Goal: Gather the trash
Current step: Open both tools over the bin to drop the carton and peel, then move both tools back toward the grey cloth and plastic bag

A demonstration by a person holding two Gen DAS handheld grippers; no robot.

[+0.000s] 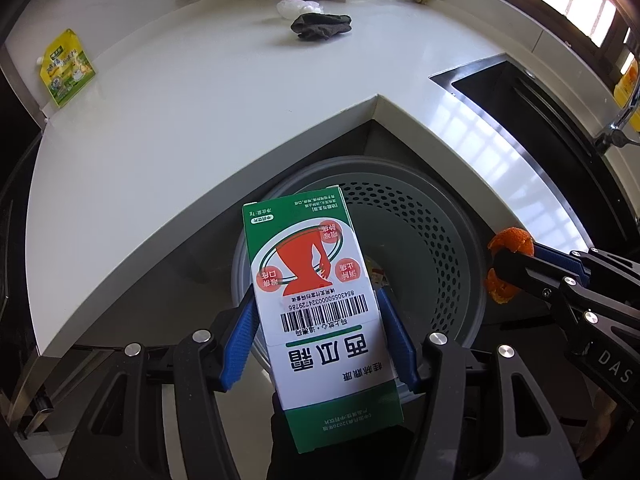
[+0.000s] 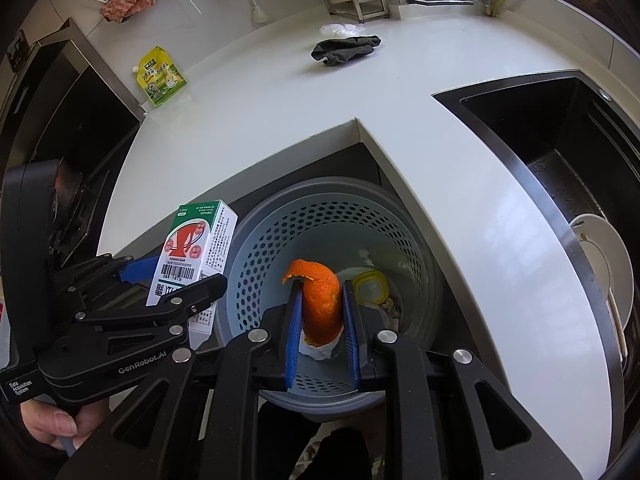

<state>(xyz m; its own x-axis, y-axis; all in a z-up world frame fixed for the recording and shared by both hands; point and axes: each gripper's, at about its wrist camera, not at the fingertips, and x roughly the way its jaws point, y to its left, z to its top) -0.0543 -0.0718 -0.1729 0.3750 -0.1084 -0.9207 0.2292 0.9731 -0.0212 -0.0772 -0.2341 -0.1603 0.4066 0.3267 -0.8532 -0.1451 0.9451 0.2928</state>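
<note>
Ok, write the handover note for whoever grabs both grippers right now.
Left gripper: shut on the green-and-white box, held over the near rim of the grey perforated bin.
Right gripper: shut on the orange peel, held over the bin's opening.
Done: some trash already lies in the bin, including a yellow-rimmed lid.
Left: release peel and box into the bin. On the counter there remain the yellow-green pouch, the dark cloth and the white plastic wad behind it; judge which are trash.
</note>
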